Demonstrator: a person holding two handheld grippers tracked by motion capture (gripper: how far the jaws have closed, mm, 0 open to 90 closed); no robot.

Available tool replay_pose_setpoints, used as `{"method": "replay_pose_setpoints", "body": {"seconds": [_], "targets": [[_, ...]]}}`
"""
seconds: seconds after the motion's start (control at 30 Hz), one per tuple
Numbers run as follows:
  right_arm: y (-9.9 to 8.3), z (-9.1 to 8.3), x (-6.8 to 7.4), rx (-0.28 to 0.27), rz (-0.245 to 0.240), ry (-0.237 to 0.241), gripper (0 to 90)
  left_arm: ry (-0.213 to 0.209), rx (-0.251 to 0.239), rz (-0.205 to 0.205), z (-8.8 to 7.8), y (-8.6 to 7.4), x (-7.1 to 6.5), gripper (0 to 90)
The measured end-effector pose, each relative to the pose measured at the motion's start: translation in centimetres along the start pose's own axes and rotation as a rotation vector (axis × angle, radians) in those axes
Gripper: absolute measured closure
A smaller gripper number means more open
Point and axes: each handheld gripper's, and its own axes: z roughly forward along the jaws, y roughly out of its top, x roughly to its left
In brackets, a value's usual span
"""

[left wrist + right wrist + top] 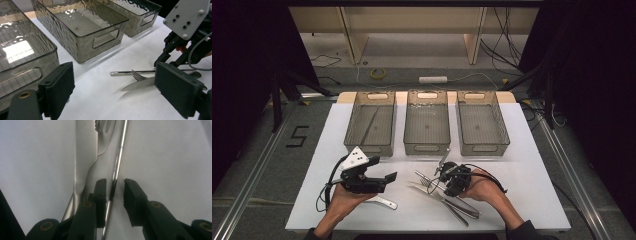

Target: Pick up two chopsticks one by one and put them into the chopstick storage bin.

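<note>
A steel knife [447, 200], a fork [428, 184] and a thin metal rod [424, 177] lie crossed on the white table [522, 190] in front of the bins. My right gripper [441, 175] points down over them. In the right gripper view its jaws [115, 182] straddle the thin rod [120, 152]. The rod lies against the left pad, and a gap shows at the right pad. Knife [82, 152] and fork [105, 135] lie just left of it. My left gripper [383, 169] hovers to the left, wide open and empty [112, 82], and faces the knife [140, 83].
Three clear grey bins stand in a row at the back: left [369, 148], middle [427, 148], right [484, 148]. Another steel utensil [384, 202] lies under the left hand. The table's front edge is close to both forearms.
</note>
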Motion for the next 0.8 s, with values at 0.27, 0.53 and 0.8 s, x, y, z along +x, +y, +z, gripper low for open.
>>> {"method": "replay_pose_setpoints", "body": {"seconds": [0.27, 0.53, 0.8], "targets": [[-0.07, 0.36, -0.01, 0.021, -0.009, -0.003, 78.5, 0.002, 0.013, 0.003, 0.13, -0.05, -0.01, 15.9], [-0.04, 0.41, -0.09, 0.026, -0.007, -0.002, 81.8, 0.005, 0.013, 0.007, 0.14, -0.06, -0.05, 15.9], [0.09, 0.45, -0.19, 0.029, 0.007, -0.003, 83.3, 0.004, 0.015, 0.01, 0.21, -0.06, -0.12, 15.9]]}}
